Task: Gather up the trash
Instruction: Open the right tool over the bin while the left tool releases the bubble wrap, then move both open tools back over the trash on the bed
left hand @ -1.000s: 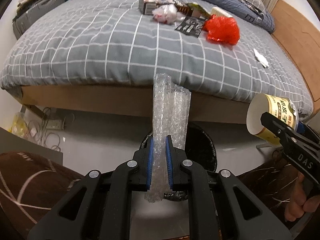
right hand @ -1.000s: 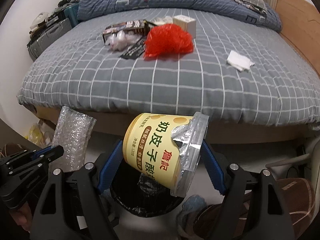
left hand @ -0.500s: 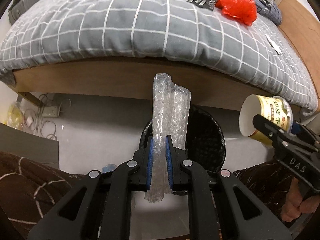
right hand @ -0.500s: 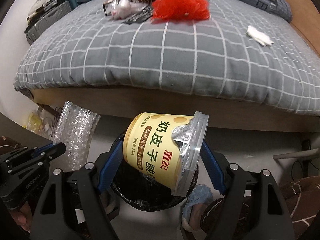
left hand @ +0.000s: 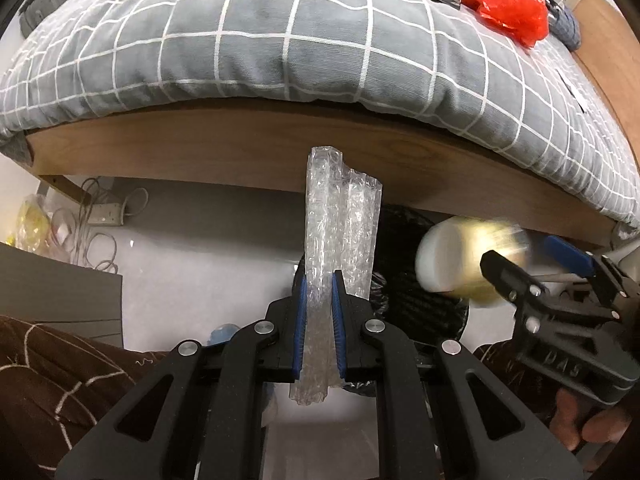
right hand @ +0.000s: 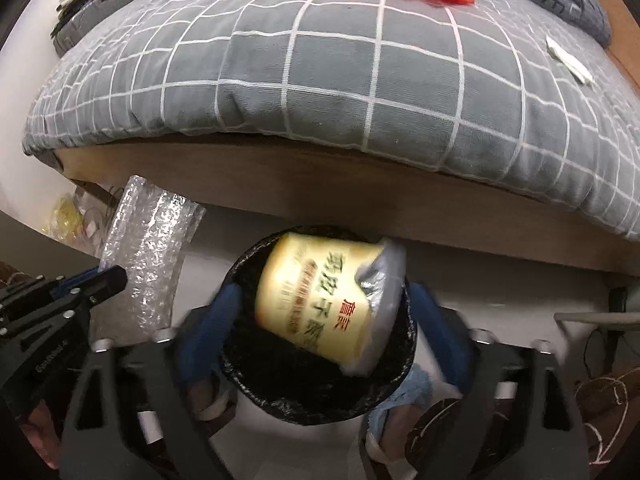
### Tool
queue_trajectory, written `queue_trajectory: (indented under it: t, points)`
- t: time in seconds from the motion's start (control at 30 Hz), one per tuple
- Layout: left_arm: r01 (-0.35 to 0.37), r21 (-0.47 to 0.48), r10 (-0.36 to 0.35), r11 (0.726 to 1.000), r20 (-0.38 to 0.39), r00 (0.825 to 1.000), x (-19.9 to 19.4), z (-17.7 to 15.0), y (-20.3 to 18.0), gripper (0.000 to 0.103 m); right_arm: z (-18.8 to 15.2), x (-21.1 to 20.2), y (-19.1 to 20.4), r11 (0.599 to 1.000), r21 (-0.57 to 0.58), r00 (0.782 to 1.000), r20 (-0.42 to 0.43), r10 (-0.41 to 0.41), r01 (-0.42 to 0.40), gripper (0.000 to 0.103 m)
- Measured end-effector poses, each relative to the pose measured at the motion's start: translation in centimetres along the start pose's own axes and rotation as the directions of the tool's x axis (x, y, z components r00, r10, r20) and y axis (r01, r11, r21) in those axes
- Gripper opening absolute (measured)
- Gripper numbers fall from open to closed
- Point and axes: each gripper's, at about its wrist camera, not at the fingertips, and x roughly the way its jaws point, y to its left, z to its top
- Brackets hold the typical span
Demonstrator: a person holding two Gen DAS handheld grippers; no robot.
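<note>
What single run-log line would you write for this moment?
left hand-held gripper: shut on bubble wrap | right hand-held gripper: jaws opening, yellow cup loose between them above bin | bed: trash left

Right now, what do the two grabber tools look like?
Both are black plastic with silver screws. The left gripper has ribbed blue pads on its jaws, and so does the right gripper. White letters, too blurred to read, mark the right one's side. A dark brown sleeve with pale lines shows.

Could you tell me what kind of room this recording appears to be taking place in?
Most likely a bedroom: a bed with a grey checked duvet on a wooden bed frame, a black-lined trash bin on the floor beside it, and what looks like a suitcase against the wall.
</note>
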Motion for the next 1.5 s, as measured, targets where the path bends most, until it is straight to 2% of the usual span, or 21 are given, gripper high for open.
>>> queue_trajectory:
  t: [0.2, 0.63, 1.03, 1.13, 1.4, 1.5]
  points:
    - [0.014, 0.008, -0.014, 1.0, -0.011, 1.0, 0.0, 0.1, -0.7, 0.011, -0.2, -0.6, -1.9, 0.999, 0.026, 1.0, 0.003, -0.031, 0.031, 0.096]
    - [0.059, 0.08, -0.056, 0.995, -0.036, 0.998, 1.4, 1.0, -6.1, 0.011, -0.9, -3.6, -8.0, 0.989, 0.136, 0.997, 0.04, -0.068, 0.062, 0.096]
    - [0.054, 0.132, -0.046, 0.99, -0.068, 0.997, 3.1, 0.6, -9.6, 0.013, -2.3, -4.5, -11.1, 0.976, 0.203, 0.994, 0.059, -0.094, 0.08, 0.095]
    - [0.038, 0.141, -0.029, 0.989, -0.063, 0.998, 3.5, 0.5, -9.7, 0.019, -2.2, -4.6, -10.9, 0.977, 0.199, 0.994, 0.069, -0.087, 0.072, 0.096]
    - [0.019, 0.146, -0.015, 0.989, -0.029, 0.999, 3.2, 0.8, -9.1, 0.054, -1.7, -4.3, -9.7, 0.983, 0.162, 0.992, 0.077, -0.095, 0.082, 0.096]
    - [0.017, 0.138, -0.016, 0.99, -0.008, 1.0, 2.5, 1.1, -8.8, 0.07, -1.7, -4.4, -9.7, 0.982, 0.165, 0.991, 0.088, -0.104, 0.089, 0.096]
